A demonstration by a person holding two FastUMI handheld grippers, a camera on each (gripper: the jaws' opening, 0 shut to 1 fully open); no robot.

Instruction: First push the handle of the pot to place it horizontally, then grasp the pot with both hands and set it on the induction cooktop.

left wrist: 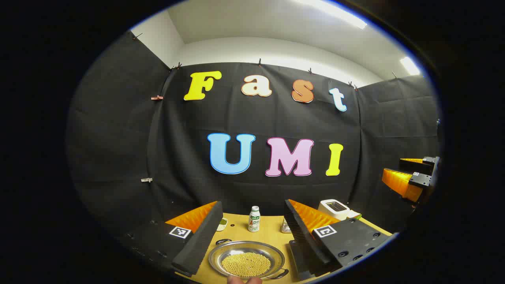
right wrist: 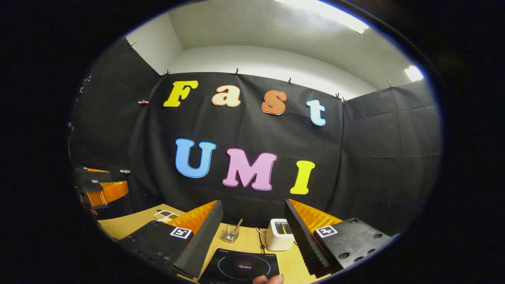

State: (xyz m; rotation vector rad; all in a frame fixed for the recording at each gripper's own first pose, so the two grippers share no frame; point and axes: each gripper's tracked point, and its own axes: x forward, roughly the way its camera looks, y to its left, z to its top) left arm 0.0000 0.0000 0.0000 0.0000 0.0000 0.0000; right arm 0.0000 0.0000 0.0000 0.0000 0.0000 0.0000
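A shallow metal pot (left wrist: 246, 258) holding yellow beans sits on the wooden table (left wrist: 272, 232), low in the left gripper view. Its small loop handles (left wrist: 223, 241) lie on a diagonal, one far left and one near right. My left gripper (left wrist: 252, 209) hangs open above it, with the pot between the lines of its fingers and untouched. The black induction cooktop (right wrist: 240, 268) lies low in the right gripper view, under my open right gripper (right wrist: 252, 209). Each gripper also appears off to the side in the other view: right gripper (left wrist: 410, 177), left gripper (right wrist: 98, 185).
Behind the pot stand a small white bottle (left wrist: 254, 219) and a little jar (left wrist: 286, 227). A white toaster (right wrist: 279, 234) and a glass with a spoon (right wrist: 230, 232) stand behind the cooktop. A fingertip (right wrist: 268, 279) pokes in at the bottom edge.
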